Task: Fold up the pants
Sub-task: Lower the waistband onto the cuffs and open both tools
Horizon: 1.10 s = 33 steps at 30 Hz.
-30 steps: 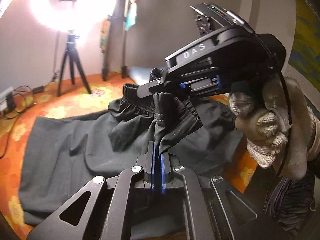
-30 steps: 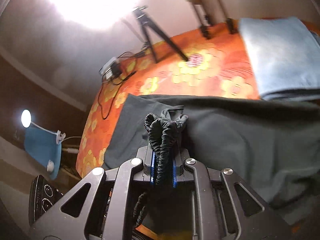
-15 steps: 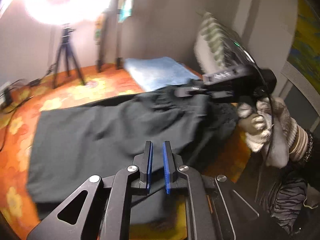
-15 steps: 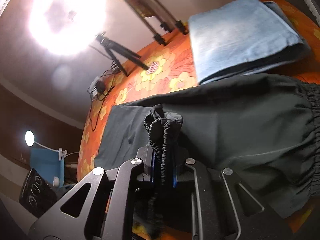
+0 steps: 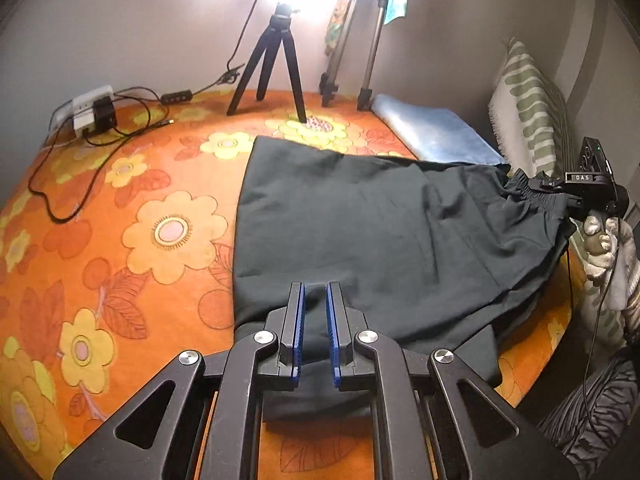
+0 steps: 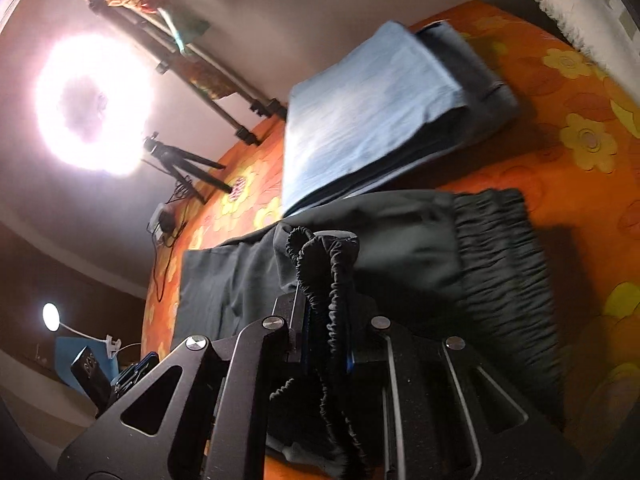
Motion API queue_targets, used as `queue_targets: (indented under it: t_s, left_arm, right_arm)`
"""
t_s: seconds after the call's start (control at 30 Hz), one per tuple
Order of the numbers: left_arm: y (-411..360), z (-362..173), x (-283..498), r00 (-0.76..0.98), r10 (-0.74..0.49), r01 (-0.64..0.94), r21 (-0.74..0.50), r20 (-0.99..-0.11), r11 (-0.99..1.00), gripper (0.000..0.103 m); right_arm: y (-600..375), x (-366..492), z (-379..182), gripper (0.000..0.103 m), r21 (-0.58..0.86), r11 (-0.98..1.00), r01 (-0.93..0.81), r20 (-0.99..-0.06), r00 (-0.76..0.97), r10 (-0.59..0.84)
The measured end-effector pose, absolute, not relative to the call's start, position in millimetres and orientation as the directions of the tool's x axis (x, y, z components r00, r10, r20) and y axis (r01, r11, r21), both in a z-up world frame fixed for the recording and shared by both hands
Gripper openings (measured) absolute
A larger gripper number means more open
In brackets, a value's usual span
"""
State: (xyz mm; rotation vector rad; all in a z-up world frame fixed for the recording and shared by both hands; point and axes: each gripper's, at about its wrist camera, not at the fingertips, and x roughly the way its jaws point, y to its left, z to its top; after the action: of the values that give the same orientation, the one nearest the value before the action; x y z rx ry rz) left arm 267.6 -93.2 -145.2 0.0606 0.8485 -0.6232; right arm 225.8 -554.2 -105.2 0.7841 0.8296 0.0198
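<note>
A: Where are the pants?

B: The dark pants (image 5: 360, 236) lie spread flat on the bed (image 5: 132, 208), on its orange flowered cover, with the hem end toward the tripod (image 5: 276, 68) and the gathered elastic waistband (image 6: 500, 256) at the far right of the left wrist view.

A: And the left gripper?

B: The left gripper (image 5: 316, 308) hangs just above the near edge of the cloth. Its blue-padded fingers (image 5: 298, 320) stand a narrow gap apart, having just parted a little, and nothing sits between them.

A: The right one?

B: The right gripper (image 6: 326, 312) is closed tight on a bunched fold of the waistband, the ruffled elastic rising out between its fingers. From the left wrist view it shows at the waistband's end, held by a gloved hand (image 5: 604, 248).

A: What else is on the bed?

B: A folded light blue cloth (image 6: 368, 116) lies just beyond the pants, a striped pillow (image 5: 528, 108) leans against the wall behind it, and a power strip (image 5: 90, 110) with cables rests near the far left corner.
</note>
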Motion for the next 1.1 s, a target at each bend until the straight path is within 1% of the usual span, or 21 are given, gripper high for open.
queue_targets:
  t_s: [0.2,0.37,0.4,0.43,0.5,0.57,0.6,0.63,0.73,0.83,0.87,0.93,1.0,1.1]
  left_arm:
    - [-100,-155,265,0.47,-0.486,0.539,-0.196,-0.737,0.819,0.009]
    - [-109,-166,262,0.448,-0.476,0.549,-0.188,-0.757,0.814,0.009]
    - [-110,-166,262,0.446,-0.477,0.549,-0.19,-0.758,0.814,0.009]
    - [-111,-166,262,0.445,-0.479,0.549,-0.192,-0.756,0.813,0.009]
    - [-111,-166,261,0.446,-0.481,0.552,-0.192,-0.755,0.812,0.009]
    - [-111,-164,261,0.449,-0.484,0.551,-0.193,-0.751,0.812,0.009]
    - [-110,-163,260,0.451,-0.485,0.55,-0.194,-0.749,0.812,0.009]
    - [-110,-163,260,0.453,-0.485,0.55,-0.194,-0.748,0.812,0.009]
    - [-105,-163,260,0.454,-0.486,0.541,-0.203,-0.747,0.816,0.009]
    - [-100,-162,258,0.459,-0.484,0.525,-0.212,-0.745,0.824,0.01]
    - [-98,-161,257,0.463,-0.483,0.52,-0.213,-0.743,0.827,0.015]
    - [-94,-159,255,0.467,-0.483,0.513,-0.218,-0.741,0.83,0.02]
    - [-92,-158,253,0.47,-0.479,0.508,-0.217,-0.741,0.834,0.02]
    - [-89,-156,250,0.476,-0.477,0.506,-0.214,-0.739,0.836,0.02]
  right_arm:
    - [-562,237,-107,0.013,0.597,0.761,0.254,-0.662,0.691,0.289]
    - [-577,231,-106,0.013,0.58,0.77,0.267,-0.665,0.7,0.258]
    - [-580,229,-107,0.015,0.576,0.77,0.274,-0.674,0.692,0.258]
    - [-583,227,-109,0.02,0.57,0.768,0.292,-0.687,0.682,0.251]
    - [-595,218,-109,0.025,0.56,0.753,0.347,-0.706,0.675,0.214]
    - [-605,211,-106,0.03,0.565,0.736,0.373,-0.701,0.687,0.19]
    - [-608,207,-101,0.036,0.57,0.732,0.372,-0.693,0.697,0.185]
    - [-609,205,-98,0.04,0.569,0.736,0.367,-0.687,0.704,0.179]
    - [-597,209,-89,0.042,0.529,0.781,0.331,-0.684,0.711,0.162]
    - [-576,224,-88,0.042,0.447,0.84,0.307,-0.715,0.687,0.129]
    - [-571,228,-89,0.042,0.42,0.855,0.303,-0.725,0.679,0.116]
    - [-563,239,-93,0.042,0.383,0.875,0.295,-0.742,0.662,0.101]
    - [-558,248,-98,0.042,0.36,0.886,0.294,-0.759,0.644,0.095]
    - [-552,257,-103,0.042,0.283,0.904,0.32,-0.794,0.607,0.034]
